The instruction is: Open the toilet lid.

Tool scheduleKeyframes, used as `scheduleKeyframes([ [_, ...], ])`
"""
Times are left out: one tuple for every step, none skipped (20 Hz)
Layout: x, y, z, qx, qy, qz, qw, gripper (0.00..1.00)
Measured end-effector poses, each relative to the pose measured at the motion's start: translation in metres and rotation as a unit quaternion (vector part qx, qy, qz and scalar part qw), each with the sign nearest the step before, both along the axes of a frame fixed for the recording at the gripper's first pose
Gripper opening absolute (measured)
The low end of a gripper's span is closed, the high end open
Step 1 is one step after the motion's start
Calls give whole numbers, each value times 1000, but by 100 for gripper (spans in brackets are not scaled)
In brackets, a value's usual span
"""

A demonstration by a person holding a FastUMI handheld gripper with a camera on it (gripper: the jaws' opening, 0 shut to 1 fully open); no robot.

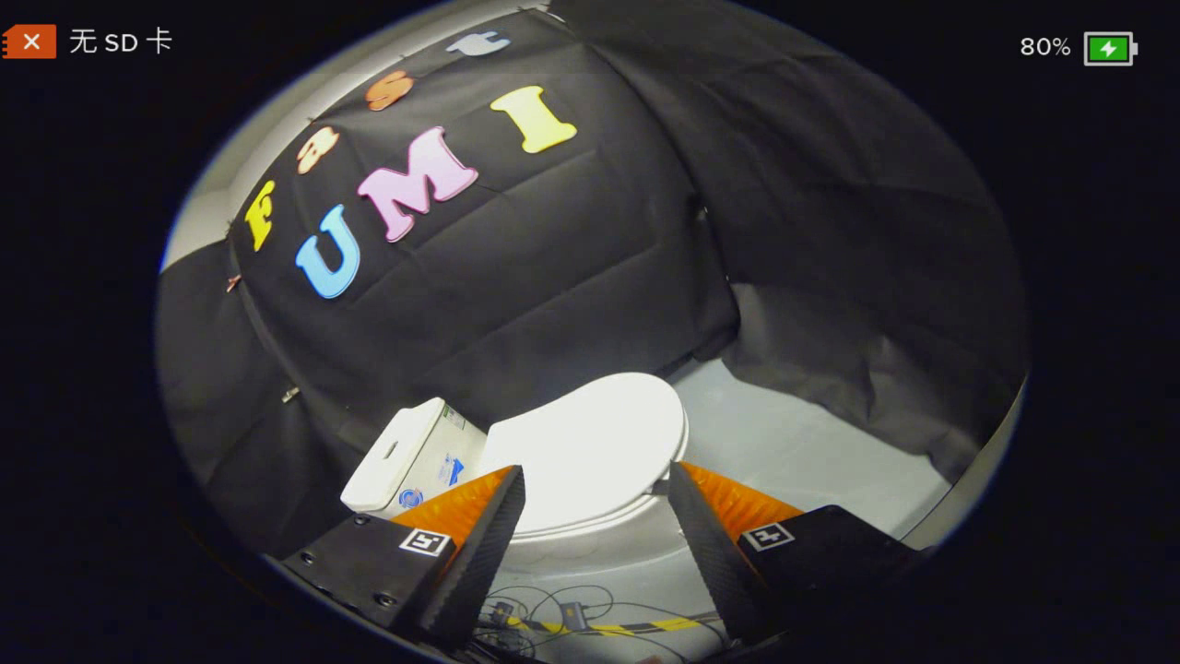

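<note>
Hand-held gripper (pixel 595 484) spread wide, released, gripping nothing; toilet lid (pixel 590 447) closed flat, at 12 o'clock just ahead, framed between the fingers, contact unclear; tank (pixel 406 456) at 10 o'clock beside lid; cables (pixel 553 613) on floor (pixel 802 452) below.

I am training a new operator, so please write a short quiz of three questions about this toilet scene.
1. True or false: the lid is already raised.
2. What lies on the floor between the fingers? A) cables B) a towel C) a brush
3. Fill in: the gripper is ____, its fingers apart and touching nothing.

Key: 1 false, the lid lies flat. 2 A, cables. 3 open.
</note>
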State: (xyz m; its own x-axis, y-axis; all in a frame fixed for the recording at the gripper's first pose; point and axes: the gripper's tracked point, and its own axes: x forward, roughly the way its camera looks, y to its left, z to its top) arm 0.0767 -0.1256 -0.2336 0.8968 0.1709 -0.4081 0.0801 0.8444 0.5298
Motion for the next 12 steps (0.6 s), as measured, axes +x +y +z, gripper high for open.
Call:
scheduleKeyframes([
  [5, -3, -14, 17, 18, 1, 1000, 99],
  [10, -6, -27, 32, 35, 2, 999, 99],
  [12, -8, -41, 45, 53, 3, 998, 99],
  [17, -11, -55, 59, 68, 4, 996, 99],
  [20, -13, -67, 74, 80, 5, 994, 99],
  [25, -16, -82, 90, 96, 3, 991, 99],
  [29, -18, -92, 103, 108, 2, 989, 99],
  [32, -22, -104, 117, 120, 0, 986, 99],
  [36, -27, -115, 130, 130, -2, 983, 99],
  [41, -30, -126, 140, 139, -4, 980, 99],
  [44, -33, -137, 148, 148, -4, 978, 99],
  [49, -34, -147, 156, 156, -5, 975, 99],
])
